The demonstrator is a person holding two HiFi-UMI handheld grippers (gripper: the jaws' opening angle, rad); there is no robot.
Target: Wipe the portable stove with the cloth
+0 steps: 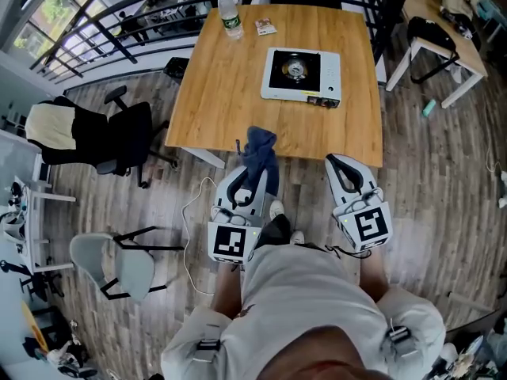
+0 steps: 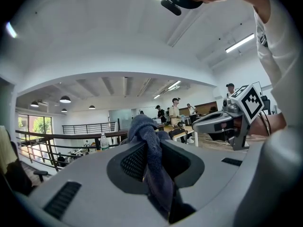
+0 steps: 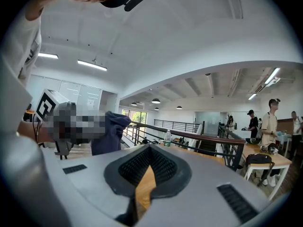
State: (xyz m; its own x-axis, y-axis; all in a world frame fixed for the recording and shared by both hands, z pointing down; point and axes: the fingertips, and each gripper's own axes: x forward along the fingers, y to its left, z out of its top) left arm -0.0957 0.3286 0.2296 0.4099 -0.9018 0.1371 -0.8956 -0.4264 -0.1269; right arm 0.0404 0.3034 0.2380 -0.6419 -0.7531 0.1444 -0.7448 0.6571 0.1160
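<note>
The portable stove, white with a black burner top, sits on the wooden table, right of centre. My left gripper is shut on a dark blue cloth, short of the table's near edge. The cloth is bunched between the pads and rises above the tips. My right gripper is beside it, also short of the table, and is shut with nothing held. Its closed jaws point over the table toward a railing. The cloth hangs to their left.
A water bottle and a small packet stand at the table's far edge. A black office chair and a grey chair are on the left. A white table is at the right, and a cable lies on the floor.
</note>
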